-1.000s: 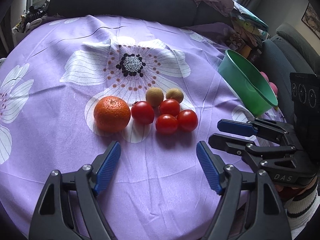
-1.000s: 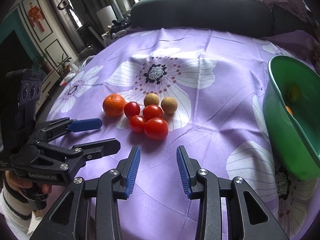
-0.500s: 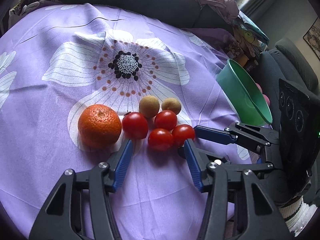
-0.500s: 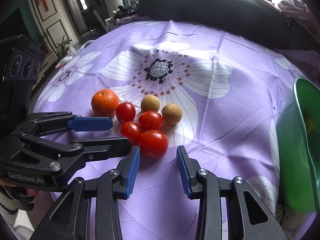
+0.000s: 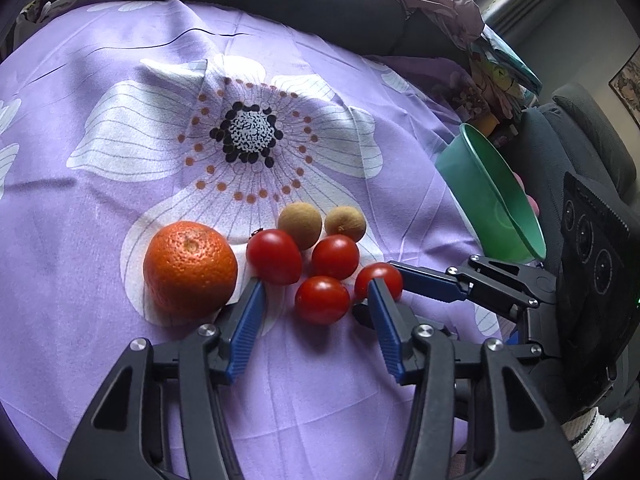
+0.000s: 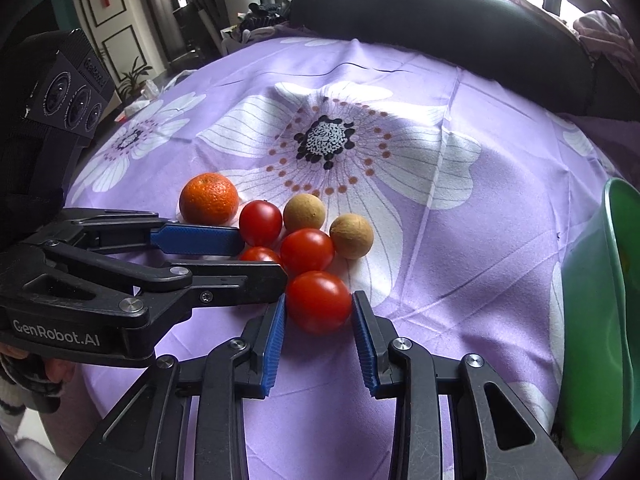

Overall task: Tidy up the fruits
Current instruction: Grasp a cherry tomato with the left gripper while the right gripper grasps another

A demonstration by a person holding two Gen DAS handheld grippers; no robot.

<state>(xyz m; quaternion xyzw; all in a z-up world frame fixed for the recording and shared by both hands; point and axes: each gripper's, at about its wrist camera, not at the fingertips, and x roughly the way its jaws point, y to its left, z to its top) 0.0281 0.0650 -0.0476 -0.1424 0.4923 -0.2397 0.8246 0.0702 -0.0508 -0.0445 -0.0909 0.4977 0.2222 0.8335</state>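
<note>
An orange [image 5: 190,267], several red tomatoes and two brown longans [image 5: 300,220] lie clustered on the purple flowered cloth [image 5: 120,128]. My left gripper [image 5: 316,288] is open, its blue fingers either side of one tomato [image 5: 322,299] without touching it. My right gripper [image 6: 319,300] is open around the nearest tomato [image 6: 319,302], blue pads close beside it; a squeeze does not show. In the left wrist view the right gripper's fingers [image 5: 432,282] flank that tomato [image 5: 378,280]. In the right wrist view the left gripper's fingers [image 6: 196,240] reach in from the left.
A green bowl [image 5: 496,204] stands tilted at the table's right edge, also at the right in the right wrist view [image 6: 600,312], with something yellow inside. A dark sofa back [image 6: 440,20] runs behind the table. Piled clothes [image 5: 436,4] lie at the back right.
Both grippers have moved forward into the fruit cluster. The right gripper's fingers now flank the nearest tomato; the left's flank the tomato beside it.
</note>
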